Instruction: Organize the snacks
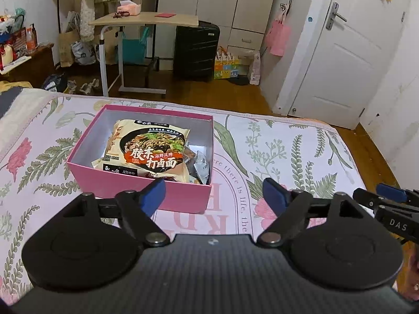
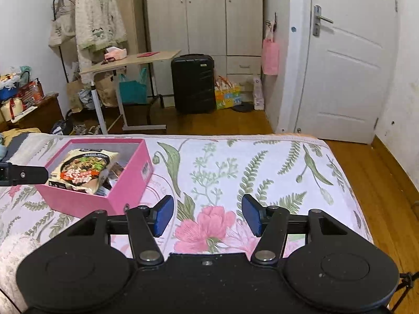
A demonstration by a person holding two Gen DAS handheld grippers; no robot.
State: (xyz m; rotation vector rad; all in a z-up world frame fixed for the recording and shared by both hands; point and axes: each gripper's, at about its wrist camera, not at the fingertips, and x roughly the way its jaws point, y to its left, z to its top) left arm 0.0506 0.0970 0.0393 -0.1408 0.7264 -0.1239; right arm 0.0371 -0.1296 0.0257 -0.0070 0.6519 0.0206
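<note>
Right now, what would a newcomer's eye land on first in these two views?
The pink box on the floral bedspread, with a noodle packet lying on top of smaller snack packs inside it. Then the left gripper and right gripper, both open and empty, close to the camera.

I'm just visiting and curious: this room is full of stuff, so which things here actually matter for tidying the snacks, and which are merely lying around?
Part of the job:
- pink box on the floral bedspread
- noodle packet lying inside it
- small wrapped snacks beside the packet
- left gripper and right gripper, both open and empty

Just lying about:
- black suitcase
- side table
- hanging cardigan
- pink bag
</note>
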